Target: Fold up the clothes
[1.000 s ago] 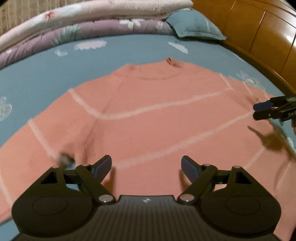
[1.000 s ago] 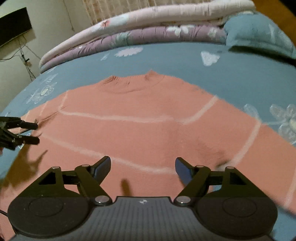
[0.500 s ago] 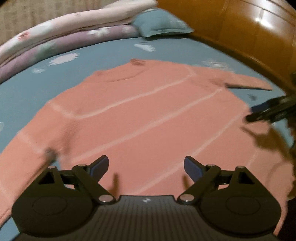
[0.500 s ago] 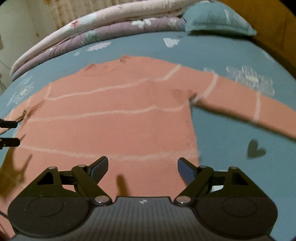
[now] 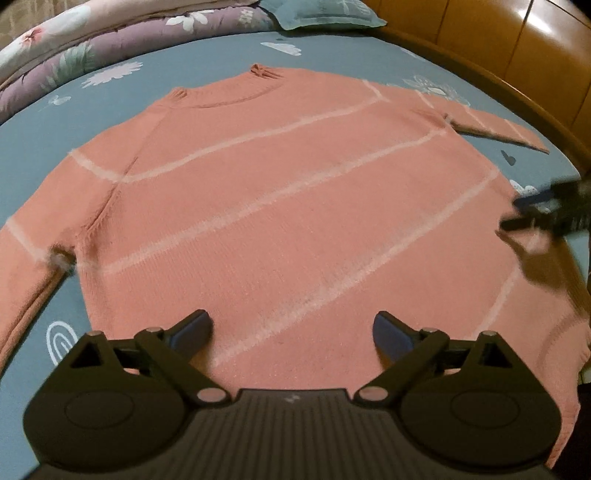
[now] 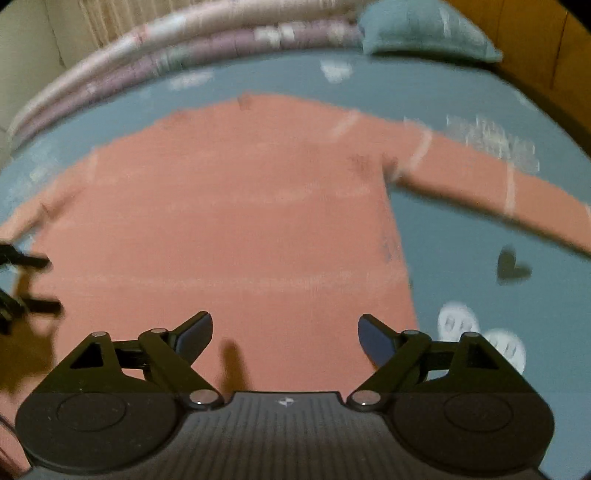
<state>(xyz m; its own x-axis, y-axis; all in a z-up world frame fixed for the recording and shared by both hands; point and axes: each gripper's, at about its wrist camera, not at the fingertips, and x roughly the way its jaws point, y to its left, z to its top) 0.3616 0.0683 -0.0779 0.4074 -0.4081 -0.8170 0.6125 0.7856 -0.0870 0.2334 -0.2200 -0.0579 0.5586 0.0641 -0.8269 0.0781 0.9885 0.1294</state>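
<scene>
A salmon-pink sweater with thin pale stripes lies flat and face up on the bed, collar at the far side and both sleeves spread out. My left gripper hovers over its lower hem, jaws still opening, nothing between them. The right gripper hangs over the hem nearer the sweater's right side seam, jaws also opening and empty. Each gripper shows in the other's view: the right one at the right edge, the left one at the left edge.
A blue patterned bedsheet covers the bed. Folded purple and pink quilts and a teal pillow lie along the far side. A wooden headboard curves around the right. The right wrist view is motion-blurred.
Both grippers have drawn back toward the sweater's hem and spread their jaws wider. The right view swung to the right, bringing the right sleeve and bare sheet into sight.
</scene>
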